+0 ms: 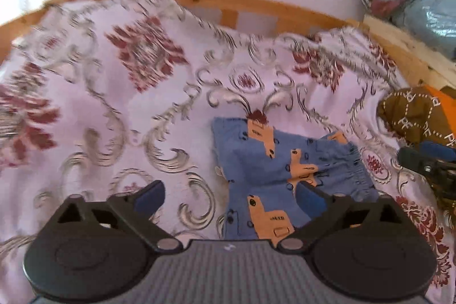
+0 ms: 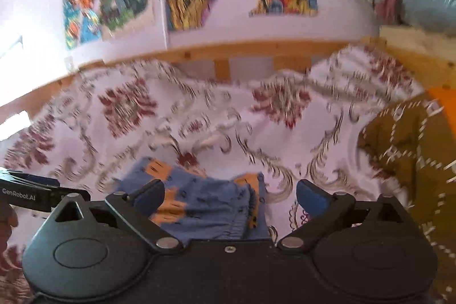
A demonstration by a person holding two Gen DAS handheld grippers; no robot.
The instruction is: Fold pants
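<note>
Lying on the patterned bedspread (image 1: pixel 114 110), the blue pants (image 1: pixel 285 167) (printed with orange vehicles) are seen as a compact, already doubled bundle, set toward the right of the left wrist view and low in the centre of the right wrist view. No earlier state is implied; only the present layout is read.

The left gripper (image 1: pixel 229 197) is held with its jaws spread wide and nothing clamped between them: the left pad sits over bare bedspread, while the right pad overlaps the bundle's near edge. Contact there cannot be told. The right gripper (image 2: pixel 229 197) is likewise spread wide, with the gathered waistband (image 2: pixel 248 212) lying in the gap between its pads, unpinched. Its tip is also glimpsed at the far right of the left wrist view, just beside the waistband side of the bundle.

The bundle's long axis is judged to run roughly away from the cameras toward the wooden bed rail (image 1: pixel 256 4), with the elastic waistband on the right side. The right gripper is therefore judged nearer to the waistband, the left nearer to the folded edge on the opposite side. Both grippers are pitched downward at the fabric, side by side.

A brown patterned garment (image 2: pixel 404 150) is seen well apart on the right, and it is not involved.
</note>
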